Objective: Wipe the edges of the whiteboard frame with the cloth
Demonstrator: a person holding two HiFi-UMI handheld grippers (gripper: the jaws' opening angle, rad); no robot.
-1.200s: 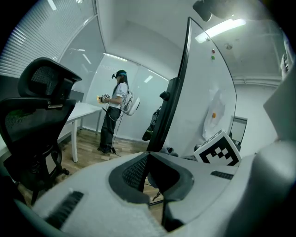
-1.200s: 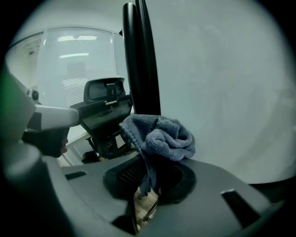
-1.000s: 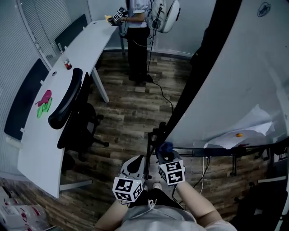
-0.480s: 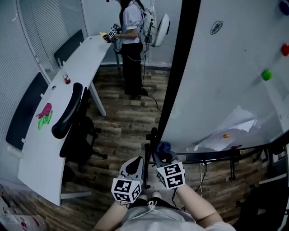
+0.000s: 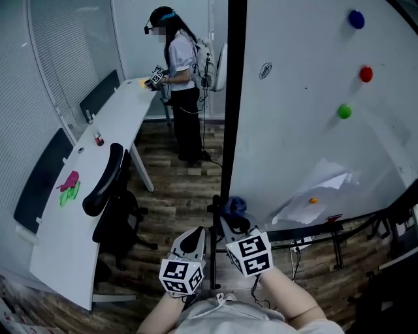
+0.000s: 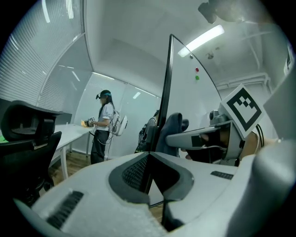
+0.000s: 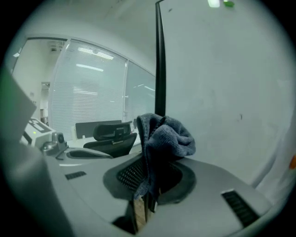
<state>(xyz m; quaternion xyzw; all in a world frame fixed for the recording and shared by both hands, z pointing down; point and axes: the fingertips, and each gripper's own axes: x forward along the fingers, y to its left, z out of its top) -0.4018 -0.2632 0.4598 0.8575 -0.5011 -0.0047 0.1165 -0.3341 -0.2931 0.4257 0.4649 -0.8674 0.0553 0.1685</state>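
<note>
One cloth (image 7: pixel 165 135), clamped in my right gripper (image 7: pixel 147 184), near the one whiteboard frame (image 5: pixel 234 98); my left gripper (image 6: pixel 149 175) closed, empty; three magnets (image 5: pixel 366 74) far right.

Whiteboard (image 5: pixel 307 130) white, frame (image 5: pixel 233 98) black. On the whiteboard: blue magnet (image 5: pixel 356 19), red magnet (image 5: pixel 366 74), green magnet (image 5: pixel 344 111). Cloth (image 7: pixel 164 136) dark blue-grey. Left of the whiteboard: desk (image 5: pixel 98 169) white, chair (image 5: pixel 104 186) black, pink rag (image 5: pixel 68 181), green rag (image 5: pixel 70 194). Floor (image 5: pixel 176 189) brown wood planks. Left gripper (image 6: pixel 155 185) and right gripper (image 7: pixel 147 185) pale grey, cubes black-and-white squares.
</note>
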